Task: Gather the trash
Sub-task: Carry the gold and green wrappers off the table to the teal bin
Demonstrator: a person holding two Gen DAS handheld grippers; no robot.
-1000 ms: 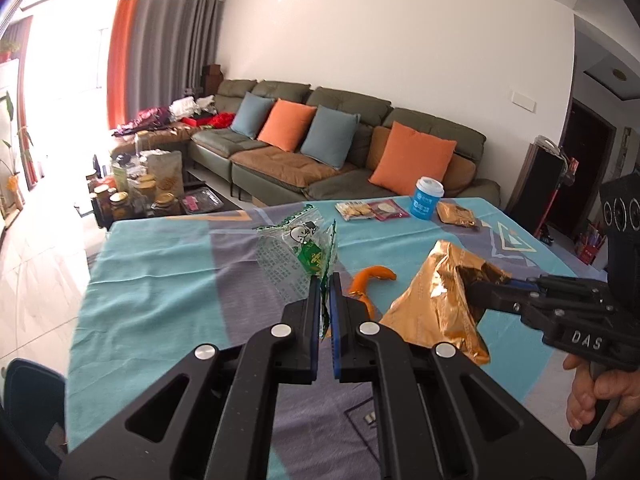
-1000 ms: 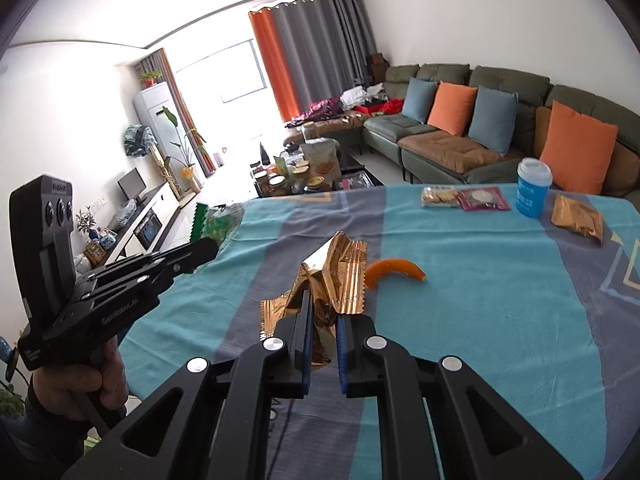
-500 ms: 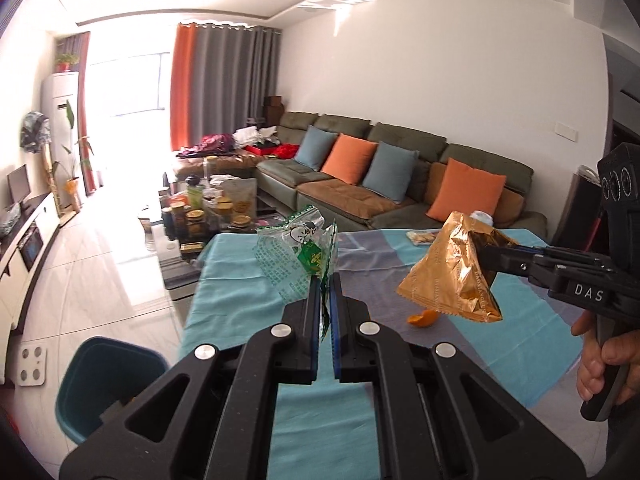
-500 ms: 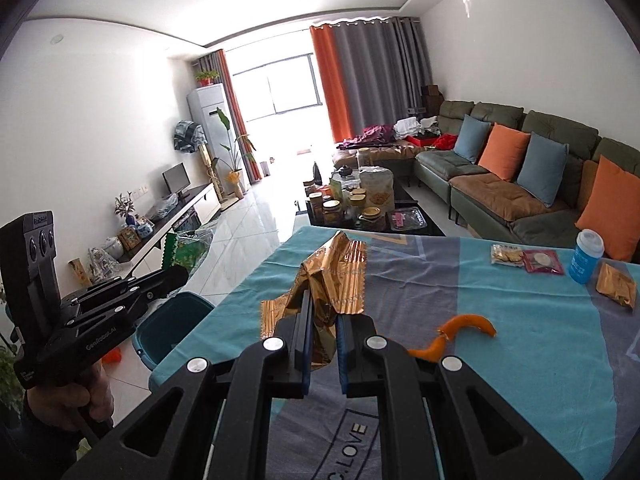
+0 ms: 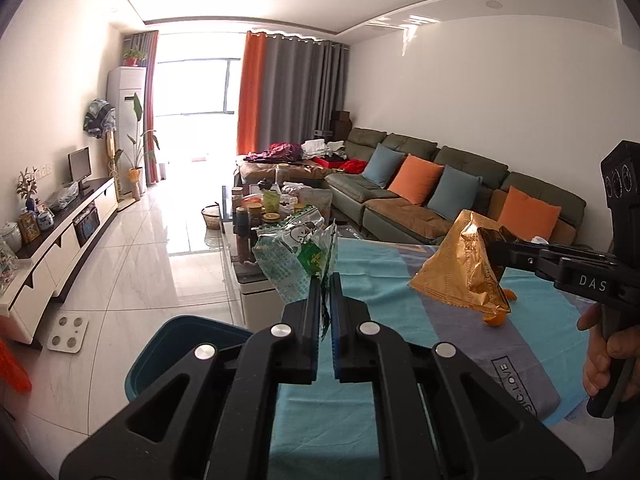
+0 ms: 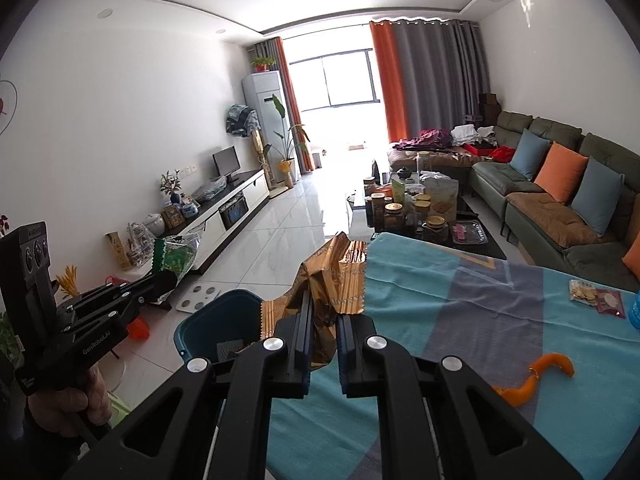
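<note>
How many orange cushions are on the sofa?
2 in the left wrist view: one between the two blue cushions, one at the sofa's near end. Others may be hidden.

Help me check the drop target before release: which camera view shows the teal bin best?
The right wrist view: the teal bin shows its open mouth, rim and some contents beside the table edge. In the left wrist view the teal bin is largely hidden behind the left gripper, with only part of the rim showing.

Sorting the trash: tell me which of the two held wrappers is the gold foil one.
The gold foil wrapper is the one clamped in the right gripper. The left gripper holds the other, a clear wrapper with green print.
</note>
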